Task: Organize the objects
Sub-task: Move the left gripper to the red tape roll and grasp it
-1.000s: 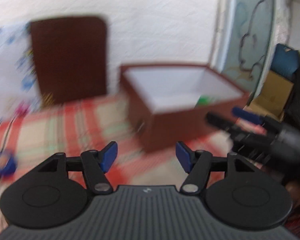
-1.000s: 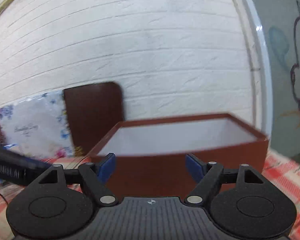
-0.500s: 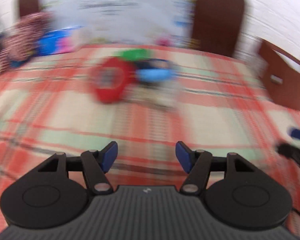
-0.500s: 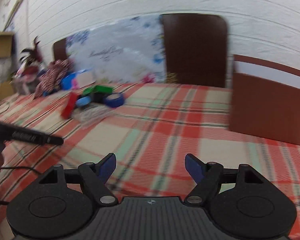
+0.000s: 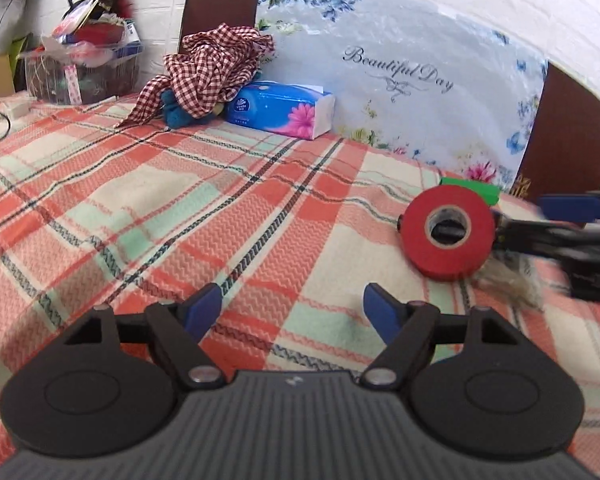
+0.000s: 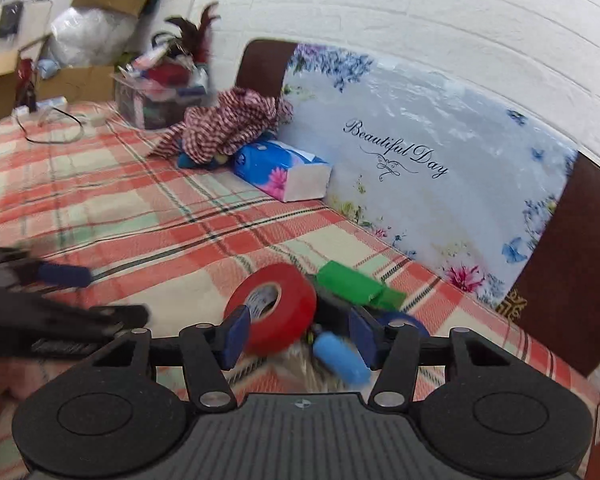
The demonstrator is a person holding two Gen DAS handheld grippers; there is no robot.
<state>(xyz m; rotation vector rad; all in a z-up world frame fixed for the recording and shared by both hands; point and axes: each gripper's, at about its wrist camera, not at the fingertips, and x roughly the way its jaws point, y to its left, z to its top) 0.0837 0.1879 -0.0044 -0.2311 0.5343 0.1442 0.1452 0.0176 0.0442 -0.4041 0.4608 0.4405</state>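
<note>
My right tongs [image 6: 298, 338] are closing over the little pile on the bed [image 6: 120, 208], pads not yet pressing: the red tape roll [image 6: 274, 312] leans against the left pad, with a blue cylinder [image 6: 340, 356] between the jaws. My left tongs [image 5: 292, 306] are opening over bare blanket, nothing between them. The roll looks light and stiff, slick on its face, so I would pinch across its flat sides or through the core. A green block [image 6: 354, 284] lies just behind.

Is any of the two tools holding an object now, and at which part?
Nothing is held. The left tool is opening over bare cloth. The right tool is closing around the red tape roll and the small blue cylinder, with no firm grip visible.
</note>
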